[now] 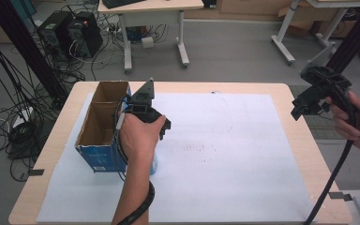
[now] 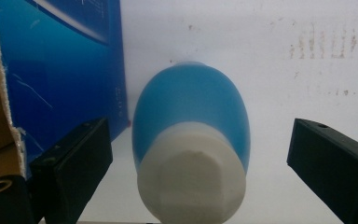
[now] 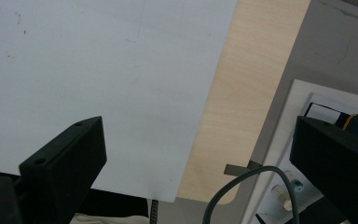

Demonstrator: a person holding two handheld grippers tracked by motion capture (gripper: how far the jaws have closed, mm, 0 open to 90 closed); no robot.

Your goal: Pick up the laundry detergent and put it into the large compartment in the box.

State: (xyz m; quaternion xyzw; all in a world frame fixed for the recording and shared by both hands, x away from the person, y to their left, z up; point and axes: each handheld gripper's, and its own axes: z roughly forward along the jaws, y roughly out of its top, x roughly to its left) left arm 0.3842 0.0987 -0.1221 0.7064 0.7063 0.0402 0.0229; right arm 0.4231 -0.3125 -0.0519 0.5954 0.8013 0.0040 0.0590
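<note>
Right now I judge this to be the approach to a grasp: my left hand-held gripper point(image 2: 200, 154) is spread wide on either side of the blue bottle with the white cap point(image 2: 191, 144), and neither jaw touches it. That bottle lies on the white sheet of the tabletop point(image 2: 270, 56), just beside the blue wall of the cardboard box point(image 1: 102, 123), cap end towards me. Next, I think, I must ease forward a little and close squarely on the body, then lift it towards the box. My left forearm reaches straight in, hand over the box's near corner, pointing down. My right hand-held gripper point(image 1: 309, 101) hangs released, well apart from the box, past the tabletop's far side edge.
</note>
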